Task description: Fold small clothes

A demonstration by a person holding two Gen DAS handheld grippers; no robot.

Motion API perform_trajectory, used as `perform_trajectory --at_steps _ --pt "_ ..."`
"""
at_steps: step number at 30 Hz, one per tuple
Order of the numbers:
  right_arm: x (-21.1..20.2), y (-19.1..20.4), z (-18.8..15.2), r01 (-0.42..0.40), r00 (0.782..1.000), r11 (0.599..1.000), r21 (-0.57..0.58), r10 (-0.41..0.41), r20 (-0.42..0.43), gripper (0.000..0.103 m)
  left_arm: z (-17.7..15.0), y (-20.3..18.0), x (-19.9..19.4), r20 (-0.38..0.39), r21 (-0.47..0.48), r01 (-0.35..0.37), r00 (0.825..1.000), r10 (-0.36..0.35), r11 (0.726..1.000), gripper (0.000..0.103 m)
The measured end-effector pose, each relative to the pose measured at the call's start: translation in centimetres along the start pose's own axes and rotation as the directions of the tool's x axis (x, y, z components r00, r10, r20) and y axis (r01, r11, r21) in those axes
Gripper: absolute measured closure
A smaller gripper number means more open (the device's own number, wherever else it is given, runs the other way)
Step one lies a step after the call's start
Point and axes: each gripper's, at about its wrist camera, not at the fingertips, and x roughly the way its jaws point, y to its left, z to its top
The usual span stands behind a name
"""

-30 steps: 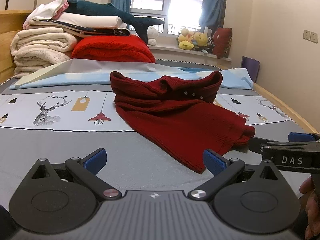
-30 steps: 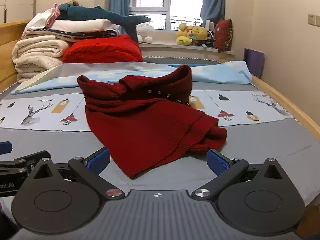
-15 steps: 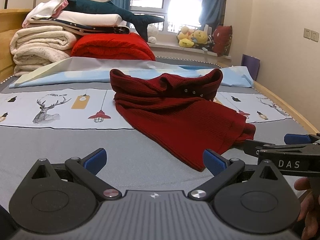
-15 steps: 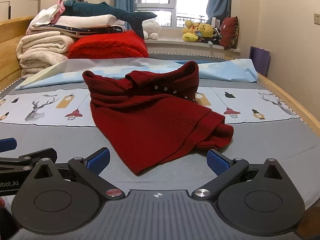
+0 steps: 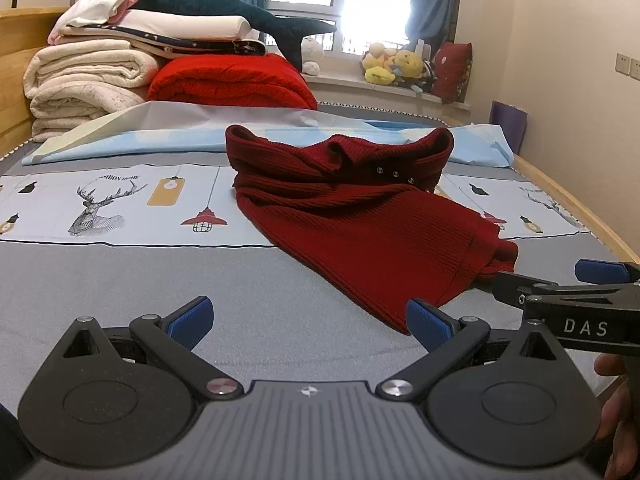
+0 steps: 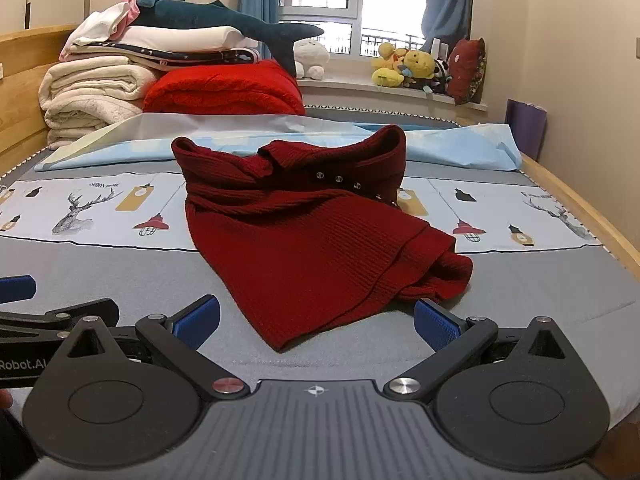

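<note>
A dark red ribbed knit sweater (image 5: 360,216) lies crumpled on the bed (image 5: 120,280), partly on the grey sheet and partly on the pale printed band with deer and lamps. Its collar end stands up at the far side, with a row of small metal snaps (image 6: 340,179) along the placket; the body tapers to a point toward the cameras, and a bunched fold sits at its right edge. The left gripper (image 5: 308,316) has its blue-padded fingers (image 5: 192,316) spread wide and empty, short of the sweater's near tip. The right gripper (image 6: 316,320) is likewise spread wide and empty, the near tip between its fingers (image 6: 436,322)
</note>
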Motion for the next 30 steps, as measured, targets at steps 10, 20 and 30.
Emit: perform_trajectory --at_steps 10,20,30 --pt "0.05 0.43 0.09 0.002 1.000 1.000 -0.009 -0.002 0.004 0.001 0.04 -0.20 0.28 -0.008 -0.002 0.000 1.000 0.000 1.000 0.001" --pt "-0.01 0.52 0.22 0.003 1.000 1.000 -0.013 -0.003 0.007 0.001 0.12 -0.09 0.30 -0.009 -0.005 0.001 1.000 -0.001 1.000 0.001" --pt "-0.05 0.54 0.25 0.003 1.000 1.000 -0.013 -0.003 0.009 0.001 0.15 0.02 0.23 -0.009 -0.005 0.001 1.000 -0.001 1.000 0.001"
